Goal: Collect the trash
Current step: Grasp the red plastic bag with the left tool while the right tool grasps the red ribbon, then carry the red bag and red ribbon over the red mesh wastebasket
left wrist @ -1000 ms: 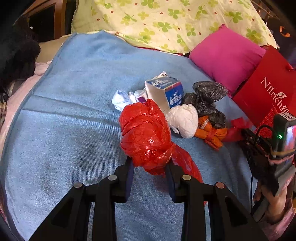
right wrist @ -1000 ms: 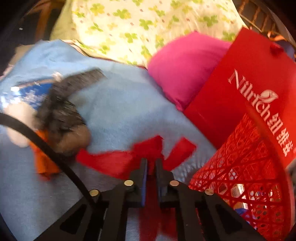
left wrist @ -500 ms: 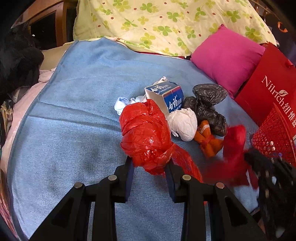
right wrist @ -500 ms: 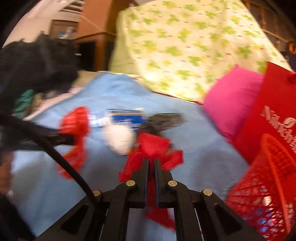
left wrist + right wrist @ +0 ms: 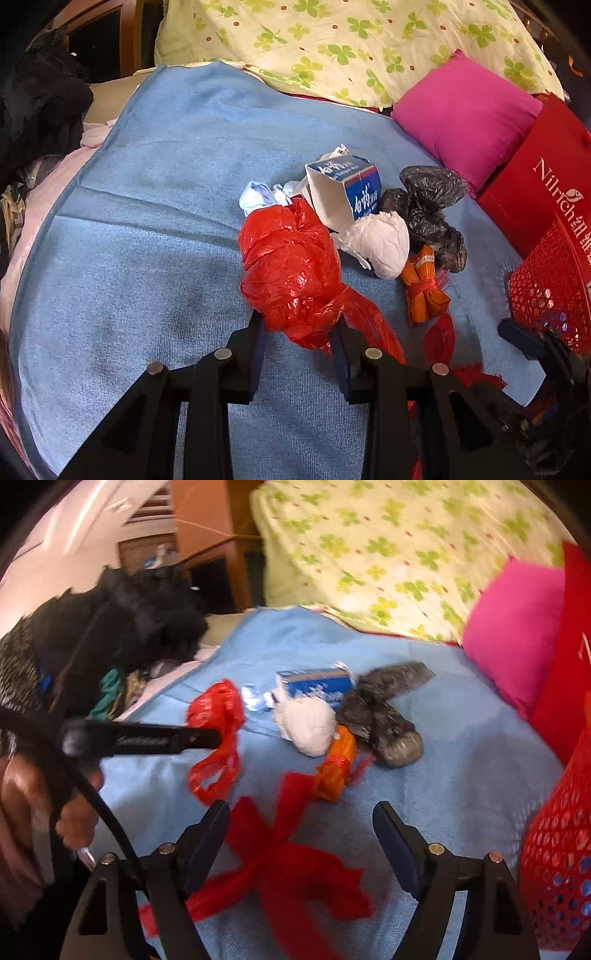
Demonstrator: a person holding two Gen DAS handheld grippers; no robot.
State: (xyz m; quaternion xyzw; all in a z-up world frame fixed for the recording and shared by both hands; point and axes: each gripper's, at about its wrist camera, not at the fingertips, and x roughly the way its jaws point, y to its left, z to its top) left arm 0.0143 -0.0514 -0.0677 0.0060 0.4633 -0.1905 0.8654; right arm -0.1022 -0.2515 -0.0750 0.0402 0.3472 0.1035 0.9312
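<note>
My left gripper (image 5: 298, 328) is shut on a knotted red plastic bag (image 5: 291, 269), held above the blue blanket (image 5: 147, 221); the bag also shows in the right wrist view (image 5: 216, 716). My right gripper (image 5: 301, 834) is open, and a blurred red ribbon scrap (image 5: 280, 867) is between and below its fingers. On the blanket lie a blue-and-white carton (image 5: 347, 188), a white paper wad (image 5: 384, 243), a black plastic bag (image 5: 428, 210), an orange wrapper bundle (image 5: 421, 288) and a pale blue crumpled tissue (image 5: 258, 195). A red mesh basket (image 5: 561, 849) stands at the right.
A red paper bag (image 5: 543, 177) and a pink pillow (image 5: 465, 114) are at the right behind the basket. A clover-print pillow (image 5: 351, 44) lies at the head of the bed. Dark clothes (image 5: 37, 107) are heaped at the left edge.
My right gripper lifted the red ribbon scrap, swung left away from the basket, then opened and let it go. The left gripper still holds the red bag, nearly still.
</note>
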